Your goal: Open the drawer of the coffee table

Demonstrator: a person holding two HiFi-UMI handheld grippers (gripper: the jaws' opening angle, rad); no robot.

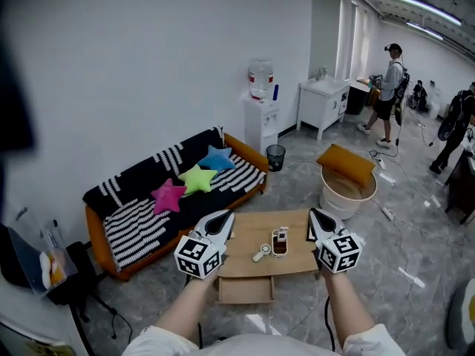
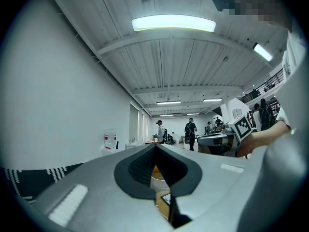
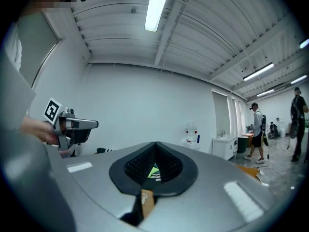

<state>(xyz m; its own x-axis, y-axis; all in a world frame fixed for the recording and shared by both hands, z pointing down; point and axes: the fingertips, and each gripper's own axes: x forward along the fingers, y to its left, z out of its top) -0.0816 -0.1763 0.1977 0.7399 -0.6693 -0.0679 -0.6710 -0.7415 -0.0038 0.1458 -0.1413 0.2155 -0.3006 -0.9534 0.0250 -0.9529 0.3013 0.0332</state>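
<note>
Though held level above the table (image 1: pixel 297 262), the left gripper (image 1: pixel 223 219) and the right gripper (image 1: pixel 318 219) are both clenched, the jaws pressed together with nothing caught between them. They are seen over the table's left and right edges, well apart. The drawer (image 1: pixel 245 290) is set at the table's near edge, between the two and untouched. A jar (image 1: pixel 280 243) is stood on the tabletop; a sofa (image 1: pixel 141 221) is placed beyond.

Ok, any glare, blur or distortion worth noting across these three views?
Head view: fisheye bends the wall, dark blur at left edge, coffee table sharp. Left gripper view: ceiling light blown out, black round vignette. Right gripper view: same vignette, even lighting.
</note>
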